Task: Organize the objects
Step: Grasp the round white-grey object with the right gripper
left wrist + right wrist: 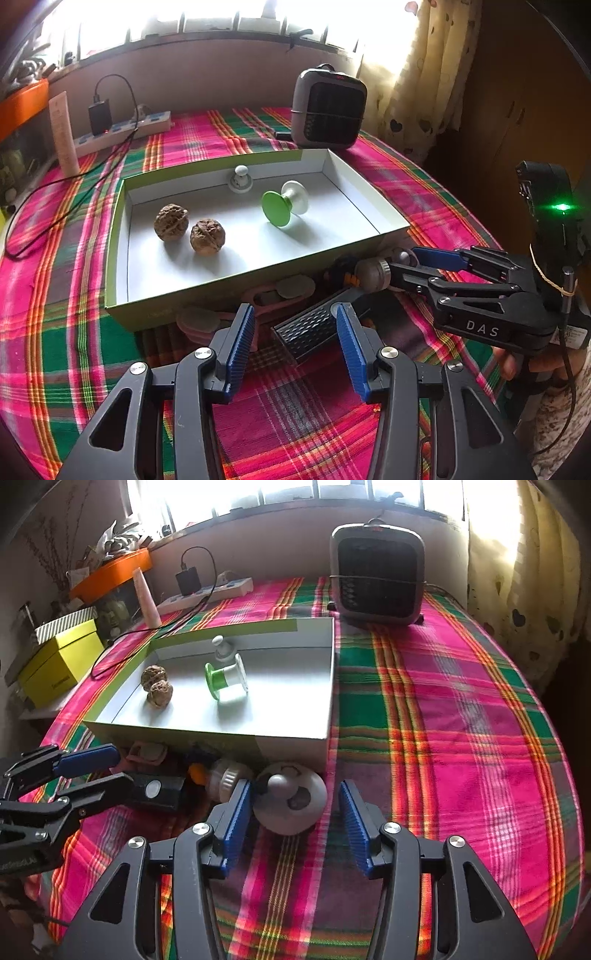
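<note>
A shallow white box with green sides (373,218) (295,738) holds two walnuts (171,222) (207,236), a green and white spool (283,205) (226,679) and a small white knob (240,180). In front of the box lie a black grater (310,328), pink pieces (280,293), a ribbed cap piece (226,775) and a grey round disc with a knob (291,801). My left gripper (295,350) is open just before the grater. My right gripper (293,819) is open around the grey disc; it also shows in the left wrist view (424,266).
A grey heater (328,109) (378,576) stands behind the box. A power strip with a charger and cable (122,129) and a cream tube (64,133) are at the back left. A yellow-green box (55,668) sits off the table's left. The plaid cloth (461,738) covers the table.
</note>
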The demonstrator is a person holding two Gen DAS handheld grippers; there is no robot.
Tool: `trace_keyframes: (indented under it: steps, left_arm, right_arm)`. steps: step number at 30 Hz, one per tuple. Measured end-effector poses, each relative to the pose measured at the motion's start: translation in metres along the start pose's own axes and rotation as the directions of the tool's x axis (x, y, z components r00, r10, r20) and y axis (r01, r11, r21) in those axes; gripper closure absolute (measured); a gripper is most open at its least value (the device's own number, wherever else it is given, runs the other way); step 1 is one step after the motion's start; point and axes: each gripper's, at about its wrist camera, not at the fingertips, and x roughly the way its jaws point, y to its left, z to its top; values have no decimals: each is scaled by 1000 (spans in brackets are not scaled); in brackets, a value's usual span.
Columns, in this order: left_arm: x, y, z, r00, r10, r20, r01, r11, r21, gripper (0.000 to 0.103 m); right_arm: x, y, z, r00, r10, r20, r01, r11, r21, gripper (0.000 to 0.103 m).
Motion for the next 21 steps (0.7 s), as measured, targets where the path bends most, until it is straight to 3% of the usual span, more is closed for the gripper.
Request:
trace_keyframes:
  steps: [6,13,21]
  left_arm:
    - [2,-5,0,1000,-6,-8,7,1000,13,58]
    - [5,-13,-2,1000,-9,-24,10,1000,28,58]
    - [3,-24,-8,999,-19,-36,21,999,39,57]
  right_arm:
    - [-3,-4,-2,1000,-4,8,4,1000,-2,54]
    - [-10,-8,-6,1000,13,25,-14,1000,2,64]
    - [-17,-11,-13,999,13,33,-13,1000,9,66]
